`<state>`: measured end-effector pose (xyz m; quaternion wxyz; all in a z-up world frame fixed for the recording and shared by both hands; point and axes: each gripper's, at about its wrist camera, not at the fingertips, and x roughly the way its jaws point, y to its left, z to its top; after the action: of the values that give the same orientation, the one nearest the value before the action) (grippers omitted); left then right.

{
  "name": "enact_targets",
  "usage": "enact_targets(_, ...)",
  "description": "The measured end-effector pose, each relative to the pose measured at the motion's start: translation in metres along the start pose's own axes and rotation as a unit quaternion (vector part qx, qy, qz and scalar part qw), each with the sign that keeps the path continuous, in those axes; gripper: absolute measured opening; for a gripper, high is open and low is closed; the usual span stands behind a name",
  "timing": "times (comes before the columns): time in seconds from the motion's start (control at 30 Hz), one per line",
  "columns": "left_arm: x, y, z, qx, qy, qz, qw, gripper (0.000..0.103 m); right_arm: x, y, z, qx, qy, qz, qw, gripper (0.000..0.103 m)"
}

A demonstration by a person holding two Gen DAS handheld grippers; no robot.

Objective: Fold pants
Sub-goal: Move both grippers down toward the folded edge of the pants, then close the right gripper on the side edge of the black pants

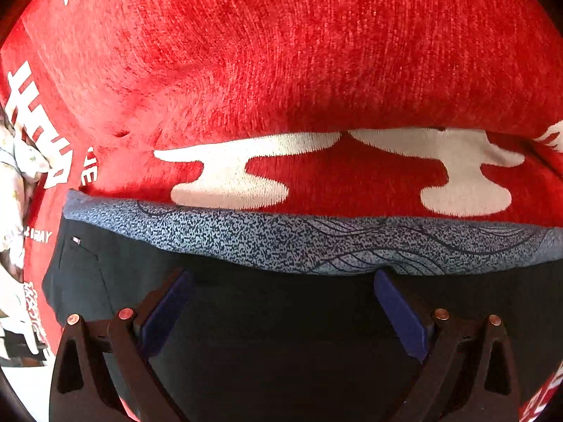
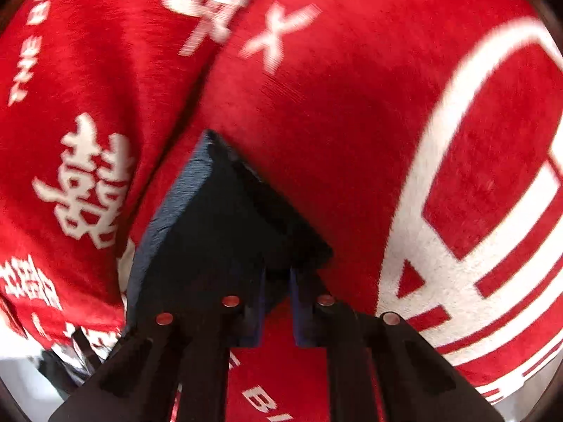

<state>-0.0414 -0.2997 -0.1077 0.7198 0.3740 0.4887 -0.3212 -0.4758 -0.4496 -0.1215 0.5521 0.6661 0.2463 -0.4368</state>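
In the left wrist view, the left gripper point(image 1: 281, 292) stands nearest, pointing steeply down, its two blue pads point(image 1: 401, 313) set wide apart with nothing pressed between them. Under and between the fingers lies the dark cloth of the pants point(image 1: 281, 344), spread flat and filling the lower part of the view. Just past the fingertips runs the speckled blue-grey band point(image 1: 299, 239) of the pants, printed with thin wavy lines, lying across the view from left to right. A small tag shows on the dark cloth near its left edge. Beyond the band is the red blanket point(image 1: 299, 52), plush, with white shapes and lettering; a raised fold of it crosses the view farther back. At the far left edge a pale, patterned cloth point(image 1: 14, 176) shows, too blurred to tell more.

In the right wrist view, the right gripper point(image 2: 278, 281) also points down, and its jaws are drawn narrow on a corner of the pants point(image 2: 225, 218), with dark cloth caught between the pads. From that grip the pants rise away as a dark wedge with a blue-grey edge along its left side, its tip farthest from the camera. The wedge lies over the red blanket point(image 2: 334, 105), which fills the rest of the view, with white characters to the left and a large white ring design to the right.
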Motion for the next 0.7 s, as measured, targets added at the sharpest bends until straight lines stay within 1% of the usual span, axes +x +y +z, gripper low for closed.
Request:
enact_targets(0.07, 0.002, -0.005, 0.003, 0.008, -0.008, 0.008, 0.9999, 0.103, 0.010, -0.002, 0.003, -0.019, 0.015, -0.022, 0.999, 0.013)
enact_targets(0.1, 0.003, -0.007, 0.004, 0.012, -0.012, 0.011, 0.9998, 0.103, 0.015, -0.004, 0.002, -0.021, 0.020, -0.027, 0.999, 0.013)
enact_targets(0.17, 0.001, -0.009, 0.006, 0.017, -0.012, 0.012, 0.9997, 0.103, 0.017, -0.006, 0.002, -0.008, 0.018, -0.024, 1.000, 0.014)
enact_targets(0.27, -0.009, -0.005, 0.009, 0.007, -0.002, 0.009, 0.9999, 0.103, 0.011, -0.013, -0.002, 0.019, 0.021, -0.017, 0.999, 0.021)
enact_targets(0.33, -0.020, -0.006, 0.008, 0.012, -0.016, 0.000, 0.9998, 0.103, 0.001, -0.017, -0.009, 0.032, 0.018, -0.004, 0.999, 0.024)
enact_targets(0.4, -0.033, -0.018, 0.004, 0.033, -0.025, -0.018, 0.9990, 0.103, -0.008, -0.019, -0.018, 0.036, 0.015, 0.014, 0.999, 0.027)
enact_targets(0.47, -0.036, -0.036, 0.002, 0.060, -0.024, -0.036, 0.9973, 0.103, -0.013, -0.022, -0.029, 0.041, 0.022, 0.032, 0.998, 0.030)
enact_targets(0.5, -0.036, -0.050, 0.000, 0.076, -0.025, -0.040, 0.9960, 0.103, -0.012, -0.021, -0.032, 0.042, 0.026, 0.036, 0.998, 0.032)
enact_targets(0.57, -0.031, -0.074, -0.001, 0.098, -0.029, -0.027, 0.9944, 0.103, -0.007, -0.017, -0.038, 0.036, 0.035, 0.038, 0.998, 0.033)
enact_targets(0.6, -0.026, -0.088, 0.001, 0.099, -0.029, -0.019, 0.9944, 0.103, -0.005, -0.014, -0.040, 0.032, 0.038, 0.036, 0.998, 0.033)
enact_targets(0.63, -0.019, -0.094, 0.005, 0.091, -0.026, -0.015, 0.9954, 0.103, -0.002, -0.012, -0.040, 0.029, 0.040, 0.037, 0.998, 0.033)
enact_targets(0.7, -0.011, -0.094, 0.017, 0.052, -0.028, -0.020, 0.9981, 0.103, 0.001, -0.006, -0.042, 0.023, 0.043, 0.040, 0.998, 0.033)
